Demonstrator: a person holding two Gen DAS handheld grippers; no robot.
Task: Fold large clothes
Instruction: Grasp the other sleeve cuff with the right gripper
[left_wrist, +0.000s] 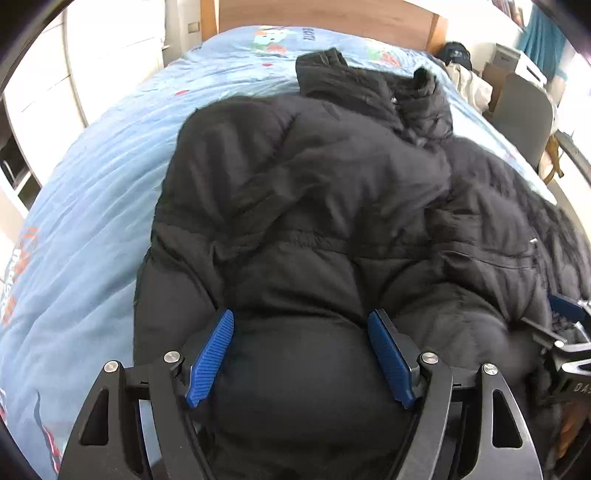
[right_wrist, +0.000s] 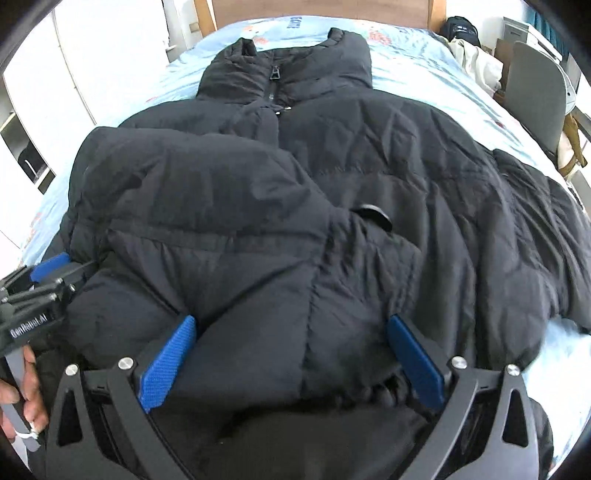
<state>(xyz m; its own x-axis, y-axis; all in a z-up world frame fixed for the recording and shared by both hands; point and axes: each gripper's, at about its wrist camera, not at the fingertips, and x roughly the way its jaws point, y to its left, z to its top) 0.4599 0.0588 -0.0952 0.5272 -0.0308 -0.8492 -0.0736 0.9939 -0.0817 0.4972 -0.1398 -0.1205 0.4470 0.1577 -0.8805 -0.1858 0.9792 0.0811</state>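
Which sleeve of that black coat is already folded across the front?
The sleeve on the picture's left lies across the coat; the other sleeve is spread out on the bed.

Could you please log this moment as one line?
fold jacket | on bed | left sleeve folded in | left tool open | right tool open

A black puffer jacket (right_wrist: 332, 206) fills the frame's middle, lying front-up, zipped, collar toward the top centre. One sleeve is folded across its lower-left chest.
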